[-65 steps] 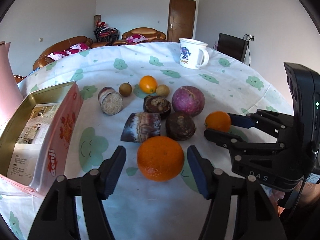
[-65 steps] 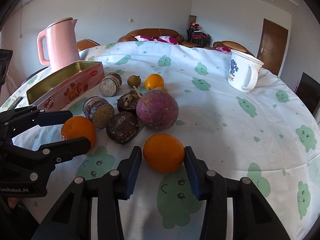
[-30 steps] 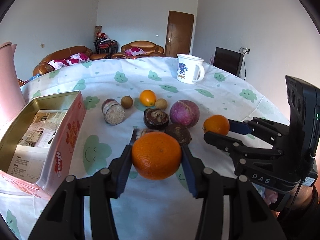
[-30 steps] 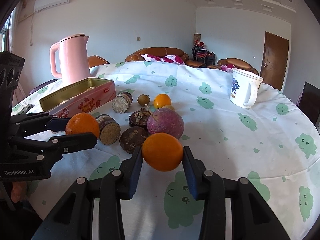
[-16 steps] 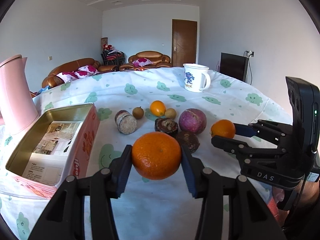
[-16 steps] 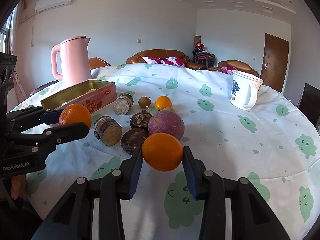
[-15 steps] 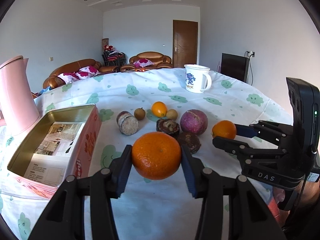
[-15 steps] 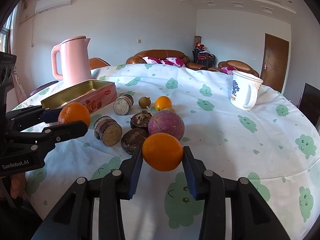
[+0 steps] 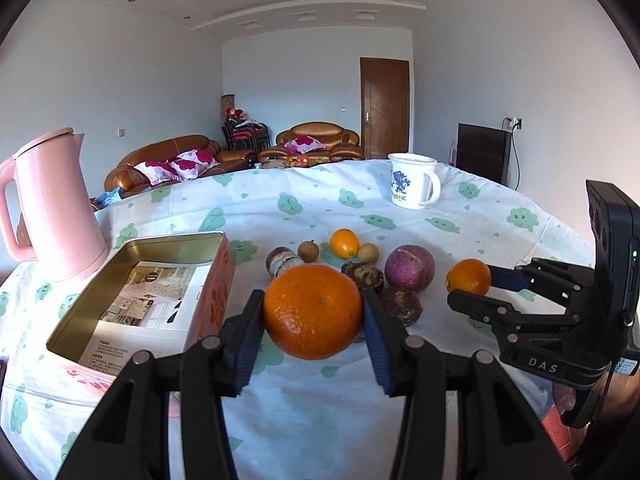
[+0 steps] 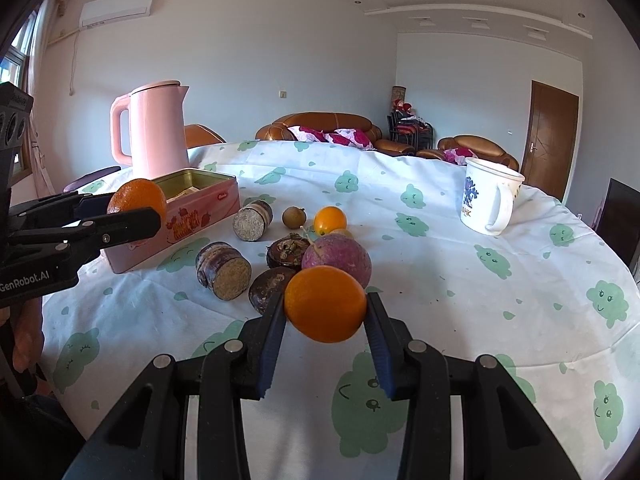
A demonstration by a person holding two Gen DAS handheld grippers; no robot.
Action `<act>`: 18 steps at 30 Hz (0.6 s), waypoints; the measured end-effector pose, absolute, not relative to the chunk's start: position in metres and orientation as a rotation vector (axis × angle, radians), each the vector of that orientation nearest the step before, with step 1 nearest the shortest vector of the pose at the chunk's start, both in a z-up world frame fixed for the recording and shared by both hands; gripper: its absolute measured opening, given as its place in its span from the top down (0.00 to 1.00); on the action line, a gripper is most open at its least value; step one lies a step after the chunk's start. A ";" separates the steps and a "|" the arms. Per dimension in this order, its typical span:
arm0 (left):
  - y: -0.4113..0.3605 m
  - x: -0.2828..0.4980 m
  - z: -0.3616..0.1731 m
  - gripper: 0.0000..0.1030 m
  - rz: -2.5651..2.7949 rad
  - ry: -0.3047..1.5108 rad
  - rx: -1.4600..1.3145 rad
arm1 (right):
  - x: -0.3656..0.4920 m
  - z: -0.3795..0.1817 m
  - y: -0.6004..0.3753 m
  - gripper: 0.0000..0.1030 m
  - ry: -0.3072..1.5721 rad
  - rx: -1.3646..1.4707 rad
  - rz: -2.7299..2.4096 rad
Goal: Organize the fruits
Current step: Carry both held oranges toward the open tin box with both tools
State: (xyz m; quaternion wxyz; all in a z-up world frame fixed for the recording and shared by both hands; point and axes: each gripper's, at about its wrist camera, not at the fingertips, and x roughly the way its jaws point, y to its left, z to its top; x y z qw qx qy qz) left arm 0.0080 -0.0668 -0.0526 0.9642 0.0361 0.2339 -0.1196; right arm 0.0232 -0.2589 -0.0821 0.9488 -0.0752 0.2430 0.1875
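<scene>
Both views are wide fisheye shots, each looking forward and slightly down along its own 2 fingers, with black corners.

The left wrist view sits just behind the left gripper [image 9: 313,312]; ahead lies the tablecloth [image 9: 320,200], with the tin box [image 9: 140,292] ahead to its left and the right gripper [image 9: 470,286] to its right.

The right wrist view sits just behind the right gripper [image 10: 325,310], facing across the table toward the sofas [image 10: 316,124]; the left gripper [image 10: 136,210] shows at its left.

The 2 views share the fruit cluster [image 9: 408,268] [image 10: 336,260], mug [image 9: 412,186] [image 10: 488,202], kettle [image 9: 56,208] [image 10: 156,130] and door [image 9: 384,108] [image 10: 554,136].
</scene>
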 end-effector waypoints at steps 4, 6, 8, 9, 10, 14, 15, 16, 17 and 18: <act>-0.063 0.007 -0.051 0.53 -0.238 0.468 0.067 | 0.023 -0.079 -0.259 0.60 0.489 -0.142 0.394; -0.061 0.006 -0.050 0.53 -0.234 0.463 0.063 | 0.023 -0.079 -0.259 0.60 0.490 -0.130 0.405; -0.058 0.007 -0.049 0.53 -0.232 0.461 0.056 | 0.023 -0.077 -0.257 0.60 0.486 -0.133 0.408; -0.056 0.007 -0.048 0.53 -0.229 0.459 0.053 | 0.022 -0.076 -0.255 0.60 0.484 -0.135 0.409; -0.055 0.007 -0.048 0.53 -0.226 0.457 0.050 | 0.022 -0.074 -0.254 0.60 0.480 -0.135 0.412; -0.049 0.007 -0.046 0.53 -0.216 0.455 0.037 | 0.022 -0.067 -0.248 0.60 0.466 -0.142 0.427; -0.047 0.007 -0.045 0.53 -0.214 0.453 0.035 | 0.022 -0.066 -0.246 0.60 0.463 -0.146 0.431; -0.046 0.007 -0.045 0.53 -0.210 0.452 0.033 | 0.022 -0.064 -0.243 0.60 0.460 -0.150 0.436; -0.045 0.007 -0.044 0.53 -0.207 0.450 0.032 | 0.022 -0.063 -0.241 0.60 0.456 -0.154 0.439; -0.043 0.007 -0.044 0.53 -0.204 0.448 0.030 | 0.022 -0.062 -0.239 0.60 0.453 -0.157 0.443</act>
